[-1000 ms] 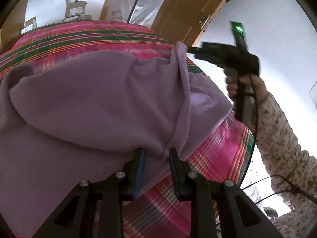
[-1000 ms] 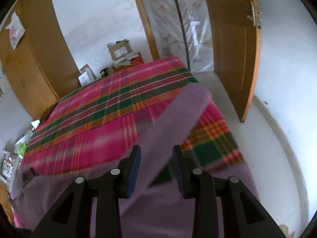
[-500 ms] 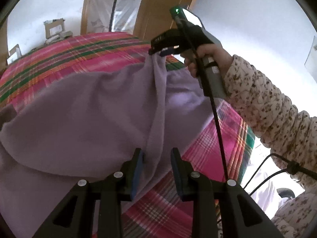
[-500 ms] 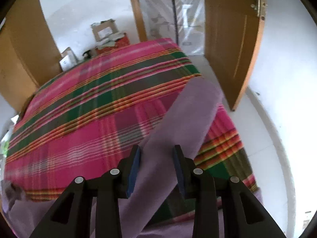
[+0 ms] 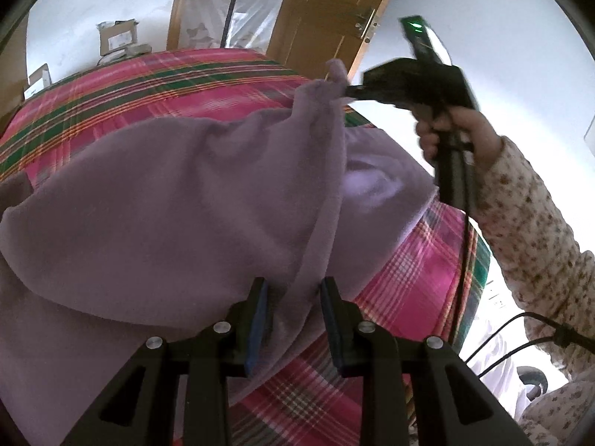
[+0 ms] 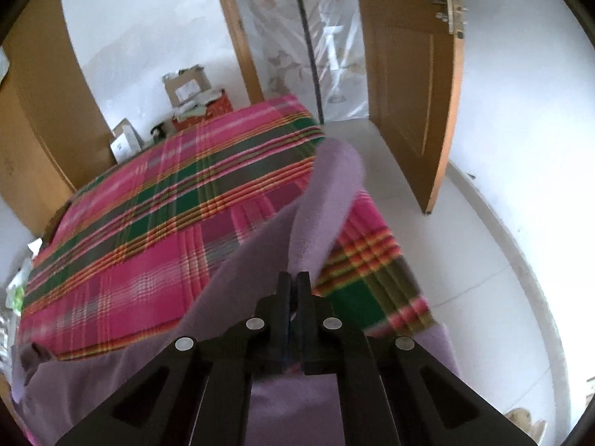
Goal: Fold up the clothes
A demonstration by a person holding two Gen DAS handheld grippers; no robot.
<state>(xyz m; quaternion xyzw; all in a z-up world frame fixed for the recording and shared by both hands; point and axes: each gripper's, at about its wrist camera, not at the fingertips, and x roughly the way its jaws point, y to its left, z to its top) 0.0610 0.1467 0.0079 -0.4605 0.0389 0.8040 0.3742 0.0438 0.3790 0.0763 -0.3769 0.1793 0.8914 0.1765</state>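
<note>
- Nearest me, the left hand-held gripper [image 5: 293, 319] has its jaws apart, with a hanging fold of the lilac garment [image 5: 178, 200] running down between them; the blue pads [image 5: 259, 319] stand either side of the cloth and I cannot see them pressing on it.
- The garment itself lies heaped across the near edge of the bed [image 5: 148, 85], on the pink and green plaid cover, with part of it spilling over the near right corner.
- Farther along that same fold, the right hand-held gripper [image 6: 294, 286] has just snapped together: half a second ago its jaws stood apart with the lilac strip between them, and now they are clamped on that strip.
- From the left side I see the right one [image 5: 353, 91] pinching a raised peak of fabric, lifted clear of the bed, with the person's hand [image 5: 446, 130] and floral sleeve [image 5: 539, 230] behind it.
- That change matters, I think: one end of the edge is now secured, so the cloth can be pulled taut or carried over for a fold once the left side takes hold too.
- Beyond the bed, the wooden door [image 6: 416, 85] stands open, and cardboard boxes [image 6: 186, 87] sit by the far edge against the wall.
</note>
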